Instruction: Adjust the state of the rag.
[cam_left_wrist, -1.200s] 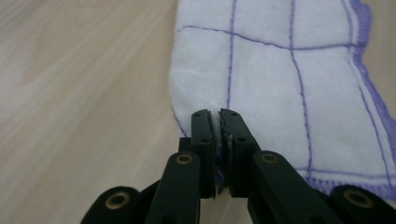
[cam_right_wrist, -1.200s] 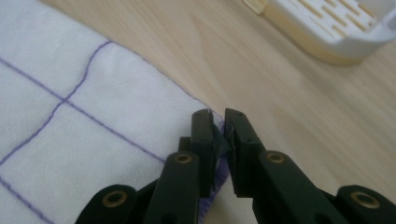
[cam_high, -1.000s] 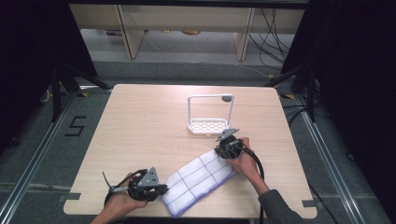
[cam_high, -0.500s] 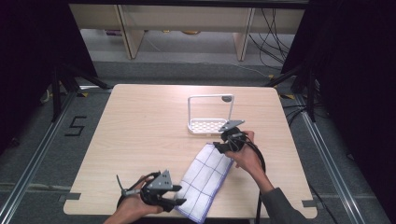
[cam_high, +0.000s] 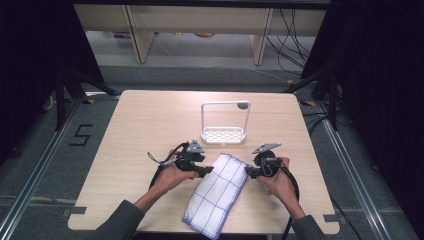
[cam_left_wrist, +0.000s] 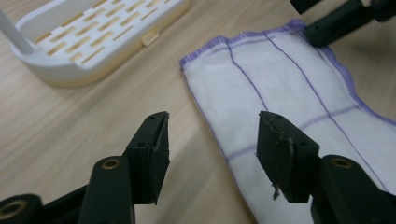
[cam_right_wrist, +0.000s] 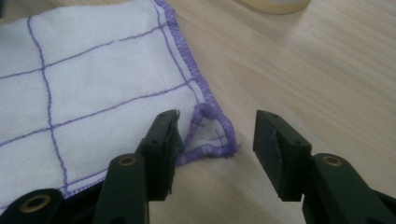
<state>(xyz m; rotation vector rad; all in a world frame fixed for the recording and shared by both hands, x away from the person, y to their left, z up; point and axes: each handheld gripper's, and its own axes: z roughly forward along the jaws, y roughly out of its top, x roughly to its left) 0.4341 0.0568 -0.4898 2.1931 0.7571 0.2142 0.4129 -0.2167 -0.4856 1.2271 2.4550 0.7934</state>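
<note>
so on the worktop (cam_high: 150, 125) you've got the left hand-held gripper (cam_high: 206, 171) sitting a bit left of centre, toward the near edge, pointing right at the long left edge of the cloth (cam_high: 217, 192). In the left gripper view its jaws stand spread with a clear gap; they've just been opening further, and what lies between them is bare wood plus the cloth's purple-stitched hem, with neither pad pressing on the fabric. The cloth itself is white with a purple grid and purple border, folded into a long strip that runs diagonally from near the middle of the worktop down to the near edge, where its lower end reaches the edge or maybe slightly past it, can't tell which. Just behind its upper end stands the white rack (cam_high: 223, 135), a slotted tray with a tall thin frame, roughly mid-worktop and close to the cloth but not touching it. Over on the right, the right hand-held gripper (cam_high: 247, 172) points left at the cloth's upper right corner. Its jaws are also apart, having just been closing a little, and in the right gripper view the curled-up corner of the cloth sits in the gap right beside one pad, while the other pad is clear of it
</note>
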